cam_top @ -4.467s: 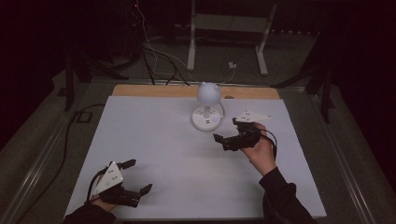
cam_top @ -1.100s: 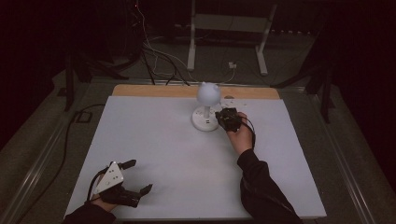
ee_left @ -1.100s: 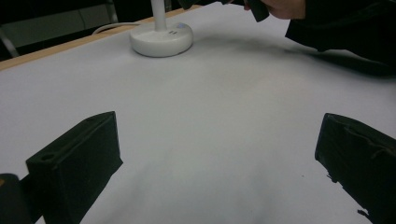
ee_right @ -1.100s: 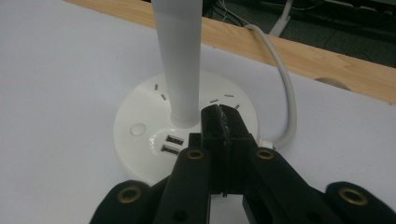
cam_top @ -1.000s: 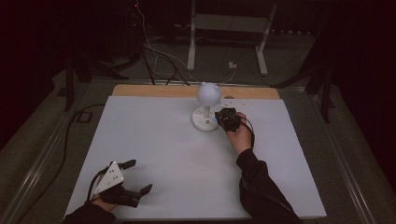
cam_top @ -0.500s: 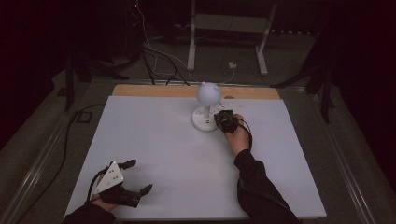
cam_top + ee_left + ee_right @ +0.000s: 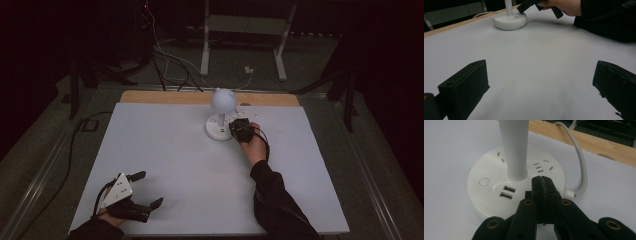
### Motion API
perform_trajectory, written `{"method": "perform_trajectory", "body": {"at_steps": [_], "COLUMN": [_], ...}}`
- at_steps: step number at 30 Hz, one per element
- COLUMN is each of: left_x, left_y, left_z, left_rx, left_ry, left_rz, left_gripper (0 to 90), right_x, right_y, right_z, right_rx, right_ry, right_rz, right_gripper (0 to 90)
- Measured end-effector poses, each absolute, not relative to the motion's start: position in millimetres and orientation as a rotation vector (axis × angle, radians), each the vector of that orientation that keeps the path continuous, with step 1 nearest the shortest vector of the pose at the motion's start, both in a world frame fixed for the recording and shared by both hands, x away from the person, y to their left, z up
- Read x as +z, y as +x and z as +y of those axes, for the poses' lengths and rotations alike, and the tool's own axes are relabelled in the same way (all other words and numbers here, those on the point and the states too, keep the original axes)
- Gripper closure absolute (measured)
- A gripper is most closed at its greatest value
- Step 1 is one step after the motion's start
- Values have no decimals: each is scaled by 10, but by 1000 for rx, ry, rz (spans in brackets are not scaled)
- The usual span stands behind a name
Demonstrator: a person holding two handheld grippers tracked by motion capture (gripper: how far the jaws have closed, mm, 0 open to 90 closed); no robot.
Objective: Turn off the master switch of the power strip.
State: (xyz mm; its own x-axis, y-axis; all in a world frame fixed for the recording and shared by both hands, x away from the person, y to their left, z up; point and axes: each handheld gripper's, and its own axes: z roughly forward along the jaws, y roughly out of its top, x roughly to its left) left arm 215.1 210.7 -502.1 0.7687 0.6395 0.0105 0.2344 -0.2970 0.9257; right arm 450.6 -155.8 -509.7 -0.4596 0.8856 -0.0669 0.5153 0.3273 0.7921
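Observation:
A white desk lamp stands at the table's far middle, with a round head (image 7: 223,100), a stem (image 7: 515,150) and a round base (image 7: 216,132). The base (image 7: 489,192) carries socket slots, two USB ports (image 7: 507,192) and a round button (image 7: 485,181). My right gripper (image 7: 541,181) is shut with nothing in it. Its tips are down on the base's top, just right of the stem. In the high view the right gripper (image 7: 239,129) is at the base's right side. My left gripper (image 7: 149,189) rests open near the table's front left corner. Its jaws stand wide apart over bare white table (image 7: 541,82).
The lamp's white cable (image 7: 581,162) leaves the base toward the wooden back edge (image 7: 150,97). The person's right forearm in a dark sleeve (image 7: 272,200) lies across the right half of the white tabletop (image 7: 170,150). Cables and stand legs lie on the floor behind.
The right gripper has come in from the right of the lamp, turned over and shut. In the last second it has edged onto the base. The left gripper has not moved.

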Motion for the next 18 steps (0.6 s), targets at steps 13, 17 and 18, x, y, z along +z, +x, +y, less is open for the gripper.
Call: {"method": "perform_trajectory", "body": {"at_steps": [13, 17, 18], "left_x": [-5020, -5023, -5023], "left_y": [2147, 2150, 2149], "left_z": [2098, 2096, 2096], "left_rx": [462, 461, 461], "left_ry": [1867, 1872, 1871], "left_rz": [668, 668, 668], "left_gripper": [7, 7, 7], "right_x": [-5130, -5113, -5109], "right_y": [4496, 4507, 4508], "right_z": [-1570, -1565, -1562], "right_rx": [974, 963, 959], "right_ry": [1203, 1223, 1222], "right_rz": [2084, 2092, 2095], "right_gripper": [900, 900, 900]}}
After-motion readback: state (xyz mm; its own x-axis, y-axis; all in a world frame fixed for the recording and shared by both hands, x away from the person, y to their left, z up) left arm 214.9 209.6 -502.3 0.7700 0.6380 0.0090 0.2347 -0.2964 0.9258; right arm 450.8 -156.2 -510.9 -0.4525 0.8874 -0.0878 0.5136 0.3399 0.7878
